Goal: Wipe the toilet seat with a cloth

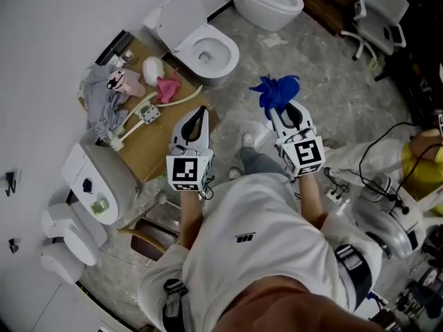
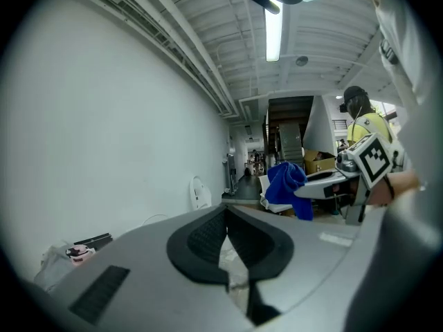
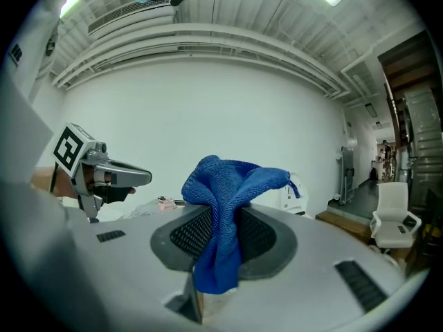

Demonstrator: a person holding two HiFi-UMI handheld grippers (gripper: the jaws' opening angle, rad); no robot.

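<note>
A white toilet stands on the floor ahead of me, with its seat (image 1: 208,52) down around the bowl and its lid (image 1: 178,16) up. My right gripper (image 1: 279,109) is shut on a blue cloth (image 1: 277,90), held in the air to the right of the toilet and nearer to me. In the right gripper view the blue cloth (image 3: 223,209) bunches up from between the pads and hangs down over them. My left gripper (image 1: 201,111) is held level beside it, shut with nothing in it. In the left gripper view its fingertips (image 2: 226,210) meet.
A cardboard sheet (image 1: 163,140) left of the toilet carries a grey cloth (image 1: 100,102), a pink cloth (image 1: 166,88) and white fittings. A second toilet (image 1: 266,2) stands further back. A cistern (image 1: 104,182) lies at the left, a white chair (image 1: 381,12) at the top right, cables at the right.
</note>
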